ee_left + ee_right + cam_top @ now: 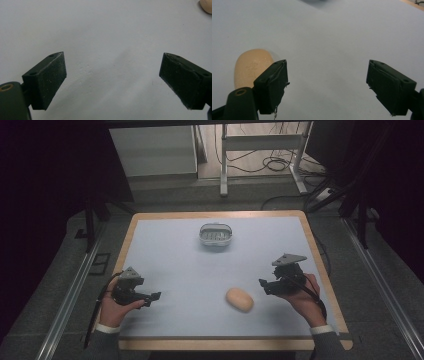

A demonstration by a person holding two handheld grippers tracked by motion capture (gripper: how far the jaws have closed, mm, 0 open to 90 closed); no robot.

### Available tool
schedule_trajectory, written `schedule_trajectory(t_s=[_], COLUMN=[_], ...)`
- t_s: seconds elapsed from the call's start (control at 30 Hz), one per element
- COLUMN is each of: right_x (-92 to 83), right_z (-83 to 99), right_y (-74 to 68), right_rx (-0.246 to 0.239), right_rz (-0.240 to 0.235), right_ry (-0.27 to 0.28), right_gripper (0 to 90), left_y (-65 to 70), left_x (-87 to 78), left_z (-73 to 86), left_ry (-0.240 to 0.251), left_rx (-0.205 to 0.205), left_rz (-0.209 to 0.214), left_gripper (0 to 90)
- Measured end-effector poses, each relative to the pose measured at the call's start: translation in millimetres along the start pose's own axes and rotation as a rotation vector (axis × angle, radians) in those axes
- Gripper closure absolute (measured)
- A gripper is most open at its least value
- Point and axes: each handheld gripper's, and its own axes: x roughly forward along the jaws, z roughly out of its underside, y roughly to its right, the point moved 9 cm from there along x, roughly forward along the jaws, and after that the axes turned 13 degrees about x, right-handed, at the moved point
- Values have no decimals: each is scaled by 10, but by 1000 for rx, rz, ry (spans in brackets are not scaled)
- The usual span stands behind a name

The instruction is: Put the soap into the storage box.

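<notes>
**On the table: bread roll beside my right tool, both tools wide apart**

Near the front of the pale blue table (pixel 165 250) lies a tan bread roll (pixel 239 299), right of centre. My right tool (pixel 263 285) sits just to the roll's right, close but apart from it, its black jaws spread wide with nothing between them. Through the right gripper view the roll (pixel 252 66) shows beyond and beside one jaw, outside the gap. My left tool (pixel 152 298) rests at the table's left front, well apart from the roll, jaws also spread and holding nothing; its own view catches the roll (pixel 207 6) at the far upper corner. A small oval container (pixel 216 234) with a grey rim stands toward the back, well apart from both tools.
</notes>
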Motion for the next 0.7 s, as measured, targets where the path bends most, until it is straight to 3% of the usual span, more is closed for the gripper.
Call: schedule_trajectory(t_s=[0.7], right_x=[181], right_z=[-26], right_y=[-497], right_rx=[-124], right_rz=[-93], right_ry=[-129], right_gripper=[176], left_y=[-2], left_x=[-24], left_z=[-13], left_ry=[12], left_rx=[-1], left_rz=[-1], left_gripper=[76])
